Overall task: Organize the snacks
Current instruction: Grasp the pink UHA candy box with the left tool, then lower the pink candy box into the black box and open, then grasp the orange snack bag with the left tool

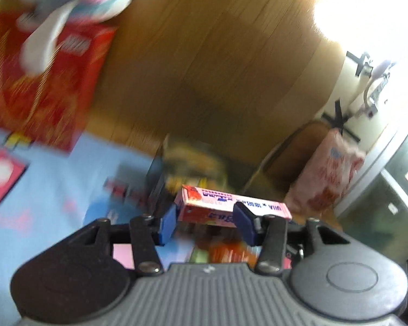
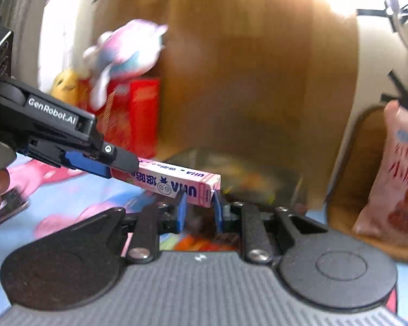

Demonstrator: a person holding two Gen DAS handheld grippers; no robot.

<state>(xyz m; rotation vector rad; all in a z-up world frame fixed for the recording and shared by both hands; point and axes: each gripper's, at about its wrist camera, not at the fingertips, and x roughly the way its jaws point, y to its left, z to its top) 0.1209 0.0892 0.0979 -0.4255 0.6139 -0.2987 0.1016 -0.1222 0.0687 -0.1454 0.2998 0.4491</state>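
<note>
A long pink candy box (image 1: pixel 231 209) hangs in the air, held at both ends. In the left wrist view my left gripper (image 1: pixel 206 222) is shut on it, a blue pad pressing on each side. In the right wrist view the same box (image 2: pixel 176 182) runs from left to right. My left gripper (image 2: pixel 117 163) clamps its left end there, and my right gripper (image 2: pixel 199 212) is shut on its right end. The picture is blurred.
A red carton (image 2: pixel 138 114) with a pastel plush toy (image 2: pixel 125 51) on top stands at the left by the wooden panel (image 2: pixel 244 81). A dark bin of snacks (image 2: pixel 244 174) sits behind the box. A pink snack bag (image 2: pixel 394 179) leans at right. A printed blue cloth (image 1: pixel 54 190) lies below.
</note>
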